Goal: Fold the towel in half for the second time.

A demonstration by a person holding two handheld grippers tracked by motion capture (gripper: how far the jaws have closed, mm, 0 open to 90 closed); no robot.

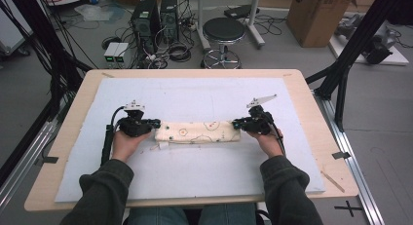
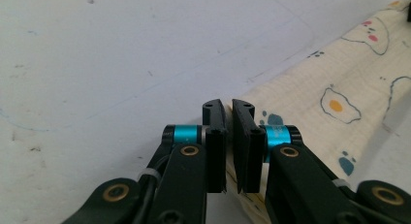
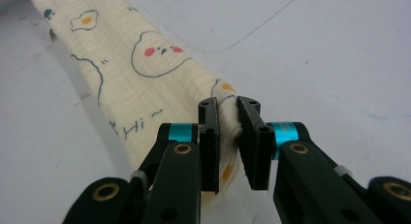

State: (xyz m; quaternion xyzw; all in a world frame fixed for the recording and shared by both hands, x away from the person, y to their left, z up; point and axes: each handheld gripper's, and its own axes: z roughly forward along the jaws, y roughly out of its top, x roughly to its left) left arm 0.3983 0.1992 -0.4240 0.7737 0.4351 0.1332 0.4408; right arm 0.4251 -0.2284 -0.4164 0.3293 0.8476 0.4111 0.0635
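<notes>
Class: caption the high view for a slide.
Two hand-held grippers pinch opposite ends of a folded cream egg-print cloth over a white table mat.

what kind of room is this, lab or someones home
Most likely a lab or workshop set up for recording: two computer towers stand amid loose cables on the floor, black frame struts flank the table, and a cardboard box sits behind.

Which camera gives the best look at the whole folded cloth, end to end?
The high view: the folded cloth lies there full length on the white mat, stretched between the left claw and the right claw. Each claw view gives one pinched end close up, with egg prints, and the rest running off.
</notes>
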